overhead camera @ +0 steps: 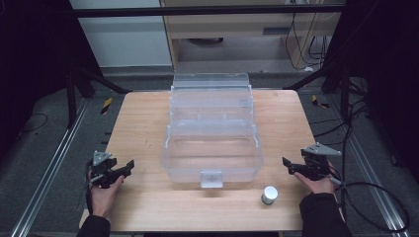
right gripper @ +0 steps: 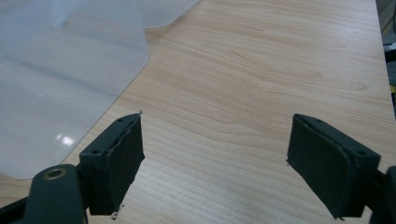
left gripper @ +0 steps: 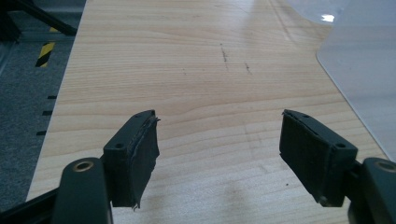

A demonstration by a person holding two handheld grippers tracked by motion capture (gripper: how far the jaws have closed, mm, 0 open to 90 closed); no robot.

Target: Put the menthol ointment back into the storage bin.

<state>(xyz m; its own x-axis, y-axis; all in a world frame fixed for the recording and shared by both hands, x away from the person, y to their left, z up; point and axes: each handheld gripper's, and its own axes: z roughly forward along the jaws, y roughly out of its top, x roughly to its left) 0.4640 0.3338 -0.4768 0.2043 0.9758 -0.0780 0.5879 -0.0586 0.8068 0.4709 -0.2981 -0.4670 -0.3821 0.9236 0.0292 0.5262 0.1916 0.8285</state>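
Observation:
A clear plastic storage box (overhead camera: pixel 212 133) stands open in the middle of the wooden table (overhead camera: pixel 143 123), its lid tipped back at the far side and a latch at its front. A small white-capped jar (overhead camera: pixel 269 195) stands on the table in front of the box's right corner. My left gripper (overhead camera: pixel 124 168) rests near the table's left edge, open with nothing between its jaws (left gripper: pixel 219 154). My right gripper (overhead camera: pixel 289 165) sits at the right edge, also open and empty (right gripper: pixel 215 163). The box's frosted wall (left gripper: pixel 364 70) lies to the right of my left gripper, and the same box (right gripper: pixel 60 79) lies left of my right one.
Metal rails (overhead camera: pixel 54 163) run along the floor on both sides of the table. Cables (overhead camera: pixel 375 197) trail on the floor at the right. A wooden cabinet (overhead camera: pixel 247 24) stands beyond the far edge. Bare wood lies between each gripper and the box.

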